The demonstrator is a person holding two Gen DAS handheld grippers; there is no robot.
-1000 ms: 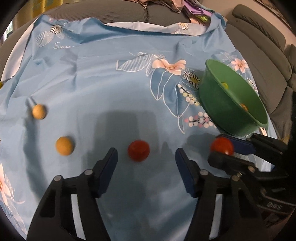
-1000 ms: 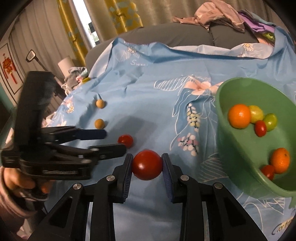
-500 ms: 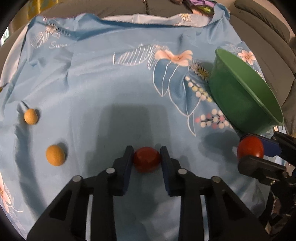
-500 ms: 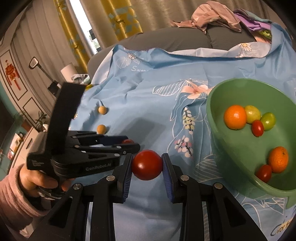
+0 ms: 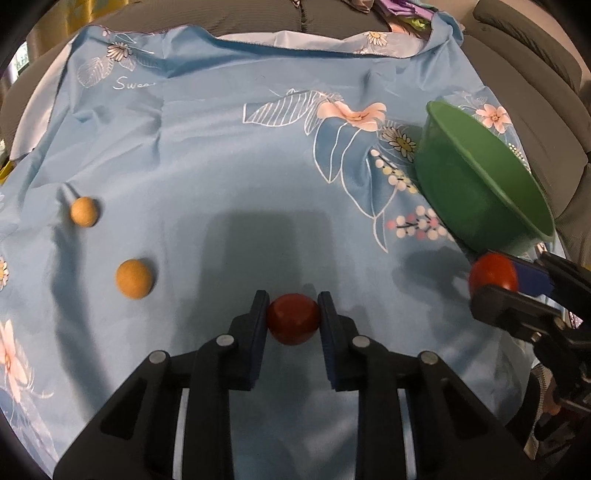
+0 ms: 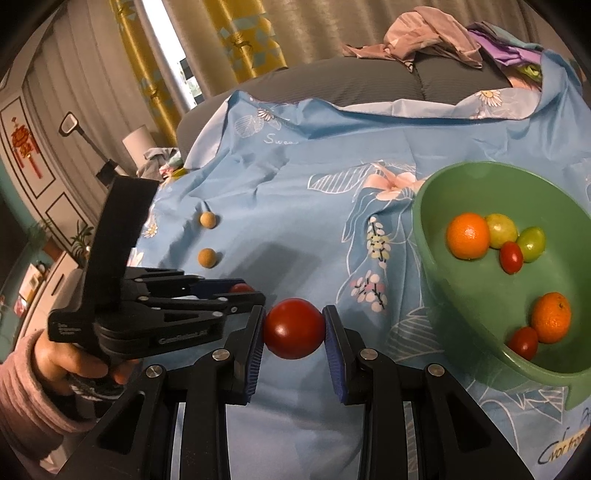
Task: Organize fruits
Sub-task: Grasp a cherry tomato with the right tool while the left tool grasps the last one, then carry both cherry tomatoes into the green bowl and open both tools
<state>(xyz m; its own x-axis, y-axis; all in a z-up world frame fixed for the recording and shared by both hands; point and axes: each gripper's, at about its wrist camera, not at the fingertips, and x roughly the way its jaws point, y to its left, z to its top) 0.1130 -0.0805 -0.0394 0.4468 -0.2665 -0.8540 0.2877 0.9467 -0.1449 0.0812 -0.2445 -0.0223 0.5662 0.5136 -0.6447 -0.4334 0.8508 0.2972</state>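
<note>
My left gripper (image 5: 293, 321) is shut on a red tomato (image 5: 293, 323) just above the blue floral cloth (image 5: 229, 155). My right gripper (image 6: 293, 328) is shut on another red tomato (image 6: 293, 328), held left of the green bowl (image 6: 436, 266). That tomato also shows at the right of the left wrist view (image 5: 493, 273). The bowl (image 5: 476, 199) holds two oranges (image 6: 467, 235), green fruits (image 6: 500, 230) and small red tomatoes (image 6: 511, 257). Two tan round fruits (image 5: 134, 278) (image 5: 84, 210) lie on the cloth to the left.
The cloth covers a grey sofa (image 6: 351, 81) with piled clothes (image 6: 428, 35) at the back. Sofa cushions (image 5: 535, 92) rise at the right. Curtains (image 6: 240, 40) and a wall are at the left.
My left gripper moved forward around the red tomato on the cloth, shut on it and raised it slightly. My right gripper kept its tomato, staying near the bowl.
</note>
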